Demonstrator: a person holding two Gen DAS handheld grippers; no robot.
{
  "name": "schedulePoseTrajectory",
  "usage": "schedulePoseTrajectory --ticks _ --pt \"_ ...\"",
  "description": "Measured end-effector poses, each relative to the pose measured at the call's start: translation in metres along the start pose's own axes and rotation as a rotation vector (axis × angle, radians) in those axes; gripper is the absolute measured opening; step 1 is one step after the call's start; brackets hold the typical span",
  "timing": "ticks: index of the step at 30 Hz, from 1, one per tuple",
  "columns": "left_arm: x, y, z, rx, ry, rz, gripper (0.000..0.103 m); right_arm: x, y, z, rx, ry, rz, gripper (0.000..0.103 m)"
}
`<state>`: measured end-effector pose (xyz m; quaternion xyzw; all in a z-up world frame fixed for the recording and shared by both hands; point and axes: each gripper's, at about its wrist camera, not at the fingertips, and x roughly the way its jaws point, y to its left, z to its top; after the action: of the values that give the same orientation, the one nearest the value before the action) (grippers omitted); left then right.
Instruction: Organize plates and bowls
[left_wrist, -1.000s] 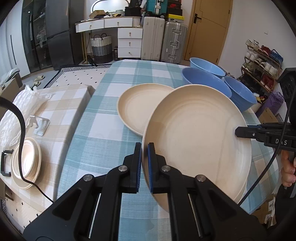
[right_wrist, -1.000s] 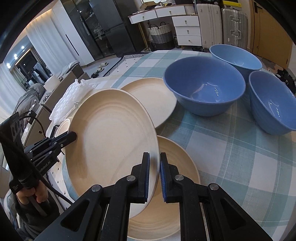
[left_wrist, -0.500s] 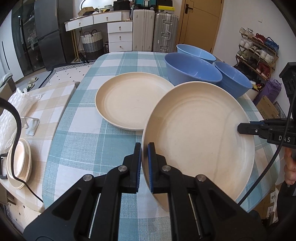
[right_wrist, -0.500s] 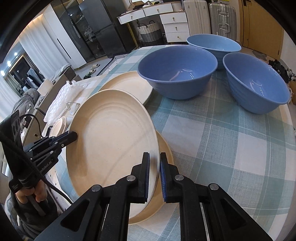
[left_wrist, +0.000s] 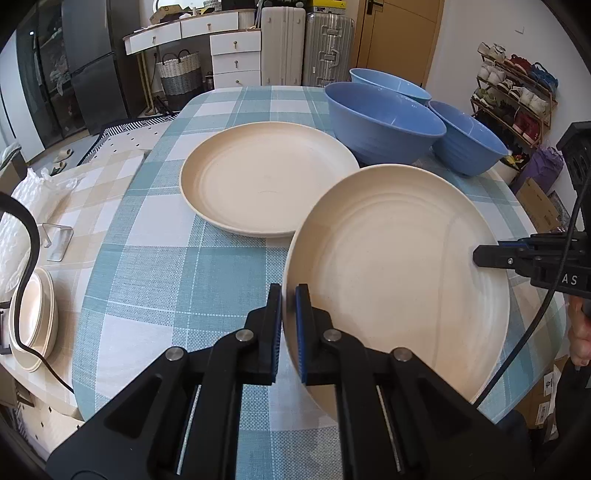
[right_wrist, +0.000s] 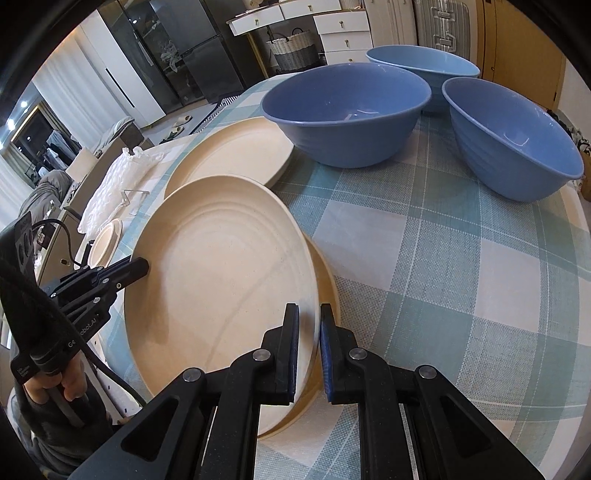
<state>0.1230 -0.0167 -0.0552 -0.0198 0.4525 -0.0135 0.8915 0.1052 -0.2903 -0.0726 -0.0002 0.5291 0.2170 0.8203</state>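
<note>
A cream plate (left_wrist: 399, 266) is held tilted above the checked table, with both grippers on its rim. My left gripper (left_wrist: 288, 325) is shut on its near edge, and my right gripper (right_wrist: 309, 343) is shut on the opposite edge (right_wrist: 221, 280). Under it lies another cream plate (right_wrist: 327, 280), mostly hidden. A third cream plate (left_wrist: 266, 181) lies flat further back; it also shows in the right wrist view (right_wrist: 236, 151). Three blue bowls (right_wrist: 347, 110) (right_wrist: 513, 144) (right_wrist: 421, 62) stand behind.
The table (left_wrist: 159, 280) has a teal checked cloth with a rounded front edge. A low beige surface to the left holds a stack of small cream plates (left_wrist: 33, 317) and a clear stand (left_wrist: 57, 240). Drawers and suitcases (left_wrist: 325, 48) stand at the back.
Both grippers have carried the held plate back toward the near side of the table and lower. The flat plate and the bowls have stayed in place.
</note>
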Motion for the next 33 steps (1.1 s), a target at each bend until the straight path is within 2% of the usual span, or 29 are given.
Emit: schedulePoseTrajectory --ticks 7,20,28,33 --pt "0.010 -0.004 -0.006 0.007 0.020 0.003 0.005 0.004 -0.003 -0.002 0.001 0.005 -0.001 0.011" --pt "0.005 -0.003 -0.019 0.010 0.023 0.005 0.005 0.004 0.021 -0.014 -0.120 0.015 -0.101 0.011" --pt "0.005 -0.001 -0.020 -0.002 0.025 0.006 0.004 0.006 0.020 -0.015 -0.118 0.008 -0.113 0.012" --pt "0.003 0.004 -0.018 -0.021 0.016 0.007 0.006 0.002 0.014 -0.015 -0.098 0.003 -0.100 0.018"
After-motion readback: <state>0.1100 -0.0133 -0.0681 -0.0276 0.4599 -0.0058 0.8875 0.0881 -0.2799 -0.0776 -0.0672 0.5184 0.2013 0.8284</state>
